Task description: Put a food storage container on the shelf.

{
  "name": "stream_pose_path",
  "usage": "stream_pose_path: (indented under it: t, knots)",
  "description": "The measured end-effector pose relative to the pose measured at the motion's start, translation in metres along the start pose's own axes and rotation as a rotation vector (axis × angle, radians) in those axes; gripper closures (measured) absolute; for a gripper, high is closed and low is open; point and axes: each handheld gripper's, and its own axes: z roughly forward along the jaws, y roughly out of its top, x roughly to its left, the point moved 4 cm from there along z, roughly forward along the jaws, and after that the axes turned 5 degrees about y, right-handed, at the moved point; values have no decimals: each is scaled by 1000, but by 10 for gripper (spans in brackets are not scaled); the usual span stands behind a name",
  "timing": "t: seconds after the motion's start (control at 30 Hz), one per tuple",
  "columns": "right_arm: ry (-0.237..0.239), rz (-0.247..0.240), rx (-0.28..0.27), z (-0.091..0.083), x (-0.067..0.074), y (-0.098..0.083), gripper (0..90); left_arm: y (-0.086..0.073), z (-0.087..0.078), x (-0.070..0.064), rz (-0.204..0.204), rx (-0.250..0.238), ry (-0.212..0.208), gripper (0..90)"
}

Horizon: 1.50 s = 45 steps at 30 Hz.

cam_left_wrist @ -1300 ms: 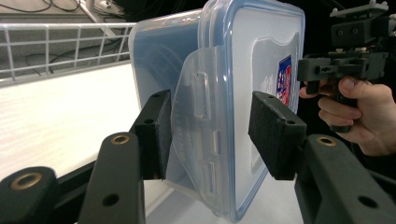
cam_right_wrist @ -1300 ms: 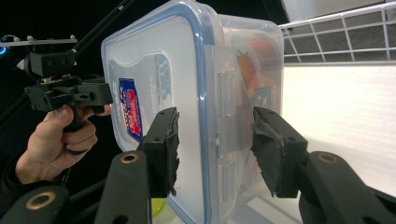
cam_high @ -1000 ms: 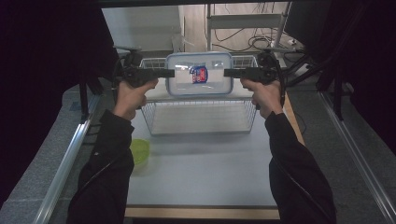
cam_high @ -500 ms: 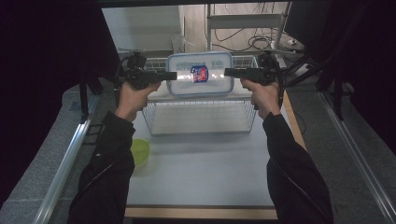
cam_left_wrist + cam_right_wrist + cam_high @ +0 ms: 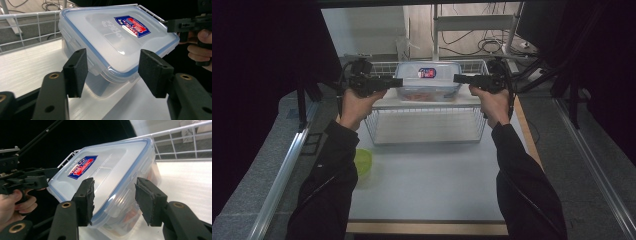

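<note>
Both grippers have backed off the ends of the container (image 5: 429, 81) since the earlier frames, when they were right at its short sides. It now sits on the white shelf (image 5: 387, 102) on top of the wire basket (image 5: 427, 125), near the far rail.

On your left, the left gripper (image 5: 398, 83) hangs just off the container's left end. Its jaws have just been opening. In the left gripper view the container's corner lies between the pads (image 5: 76, 71), but they stand clear of it, so nothing is gripped.

In the middle, the container is a clear, stiff plastic box with a blue-sealed clip-on lid (image 5: 117, 37) and a label (image 5: 82, 167). Something orange-red (image 5: 130, 216) shows through the wall. It will probably feel light to moderate and rigid, but the smooth plastic looks slippery. Your best hold is likely under the lid's rim at the two short ends, where the lip gives the pads something to catch. The side clips could pop open if you squeeze them.

On your right, the right gripper (image 5: 458, 79) also waits just off the box's end. Its jaws have just been opening, and its pads (image 5: 86, 200) straddle the rim without pressing.

Below, the table (image 5: 427, 185) is pale and smooth. A green bowl (image 5: 363, 161) sits near your left sleeve. Beyond the basket are a light floor, cables (image 5: 492, 46) and a metal stand, with dark curtains at both sides.
</note>
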Motion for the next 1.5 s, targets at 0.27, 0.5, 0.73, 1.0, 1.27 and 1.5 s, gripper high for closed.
stream_pose_path:
  t: [0.27,0.5,0.73,1.0,1.27,1.5]
  knots:
    - [-56,-190,-7,-21,17,-3,565,-10,-20,-12,118,-60,56,370]
    - [-57,-308,61,-34,27,-34,851,-37,-19,-19,166,-35,90,629]
    - [-48,-329,130,-8,25,-46,893,-39,2,-23,157,-13,105,779]
    - [-89,-323,130,4,18,-43,893,-37,15,-22,138,-3,127,788]
    - [-102,-302,122,7,11,-40,890,-35,18,-24,144,-1,138,787]
    - [-81,-312,108,-2,15,-46,788,-44,5,-34,174,-23,104,674]
